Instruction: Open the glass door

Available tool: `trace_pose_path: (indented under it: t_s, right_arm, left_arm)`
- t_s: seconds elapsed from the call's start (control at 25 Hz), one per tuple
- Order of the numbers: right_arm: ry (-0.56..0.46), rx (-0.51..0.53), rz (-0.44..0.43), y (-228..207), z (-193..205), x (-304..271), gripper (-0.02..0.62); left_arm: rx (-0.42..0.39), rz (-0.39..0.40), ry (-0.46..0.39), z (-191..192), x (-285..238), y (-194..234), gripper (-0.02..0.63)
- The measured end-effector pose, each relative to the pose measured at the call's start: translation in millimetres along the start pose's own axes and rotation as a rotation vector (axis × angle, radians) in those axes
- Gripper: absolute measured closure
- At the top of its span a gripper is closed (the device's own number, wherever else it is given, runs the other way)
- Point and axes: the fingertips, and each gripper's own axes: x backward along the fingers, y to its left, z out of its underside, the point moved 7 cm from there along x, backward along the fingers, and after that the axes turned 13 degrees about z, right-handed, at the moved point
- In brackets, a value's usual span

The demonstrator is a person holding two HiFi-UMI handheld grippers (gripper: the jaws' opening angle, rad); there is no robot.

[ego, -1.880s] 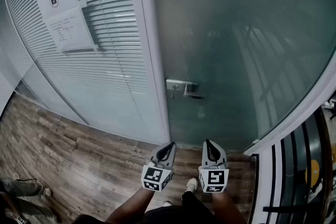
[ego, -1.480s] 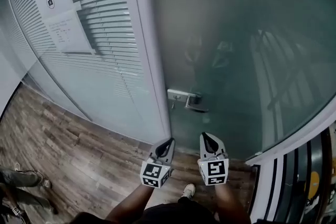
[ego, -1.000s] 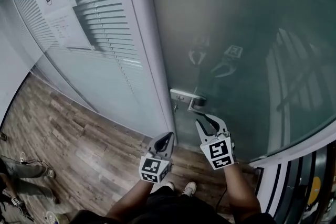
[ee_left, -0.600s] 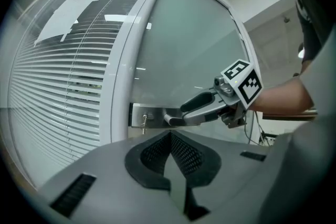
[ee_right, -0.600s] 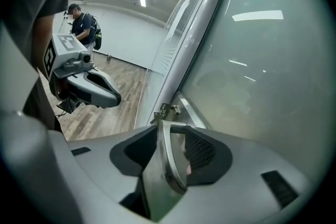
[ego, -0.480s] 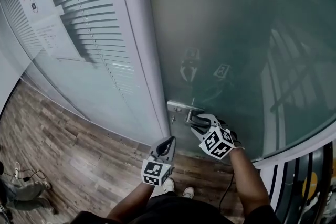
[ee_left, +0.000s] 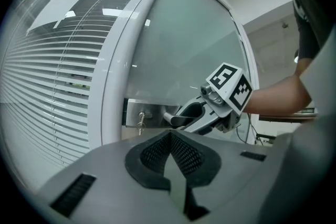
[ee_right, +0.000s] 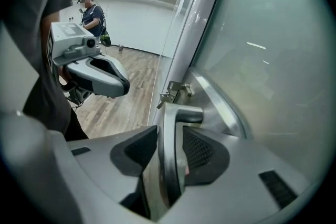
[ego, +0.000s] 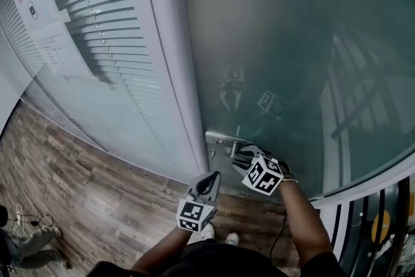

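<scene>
Glass door [ego: 292, 74]: likely heavy, stiff, slippery; stands in white frame [ego: 162, 42].
Hold: steel lever handle [ee_right: 168, 149].
Right gripper [ego: 245, 156]: fingers just opened, released, straddling the lever handle.
Left gripper [ego: 208, 182]: fingers clenched, empty.

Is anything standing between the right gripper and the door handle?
Nothing visible. The door handle already sits between the jaws of the right gripper, which have just been opening and stand apart around it.
</scene>
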Motion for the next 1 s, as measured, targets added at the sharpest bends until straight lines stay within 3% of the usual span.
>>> trace_pose_path:
  t_s: [0.12,0.2,0.52,1.0]
  right_arm:
    - [-0.007,-0.016,-0.025,-1.7,0.2,-1.2,0.442]
    - [-0.012,-0.027,-0.045,-2.9,-0.5,-1.9,0.477]
    - [-0.011,0.014,-0.12,-1.6,-0.2,-2.4,0.532]
    - [-0.13,-0.07,-0.13,0.1,5.0,-2.5,0.537]
  left_arm:
    - [0.001,0.002,-0.001,0.3,-2.5,4.0,0.607]
    - [0.003,0.003,0.001,1.6,-3.5,6.4,0.607]
    - [0.003,0.001,0.0,2.2,-5.5,8.1,0.607]
    - [0.006,0.0,0.01,4.8,-5.1,6.2,0.607]
